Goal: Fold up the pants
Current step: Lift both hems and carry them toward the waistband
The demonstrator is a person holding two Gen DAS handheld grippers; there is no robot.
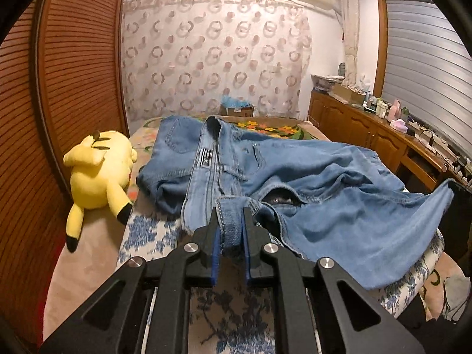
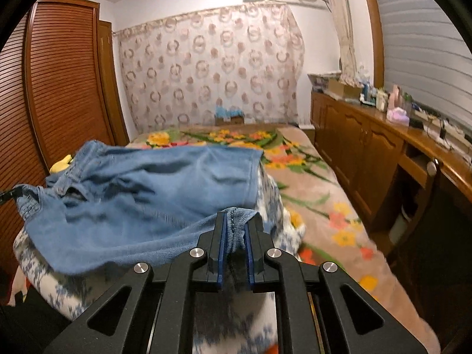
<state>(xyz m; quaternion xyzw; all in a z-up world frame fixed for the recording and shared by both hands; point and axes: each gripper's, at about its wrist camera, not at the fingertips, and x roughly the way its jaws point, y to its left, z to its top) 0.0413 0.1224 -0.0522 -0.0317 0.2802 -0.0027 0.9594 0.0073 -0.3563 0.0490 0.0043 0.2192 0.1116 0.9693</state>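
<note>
While the jeans [image 1: 295, 174] are lying crumpled across the middle of the frame on a blue-flowered quilt [image 1: 150, 233], the left gripper [image 1: 230, 221] is pinching a stitched hem at lower centre. In the right wrist view, the right gripper [image 2: 236, 227] is clamping another denim edge at lower centre. A yellow plush toy [image 1: 98, 174] is resting at the left.

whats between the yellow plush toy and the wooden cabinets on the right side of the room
In the left wrist view, the blue jeans sprawl over the bed between the yellow plush and the cabinets, with the left gripper clamped on a hem.
</note>
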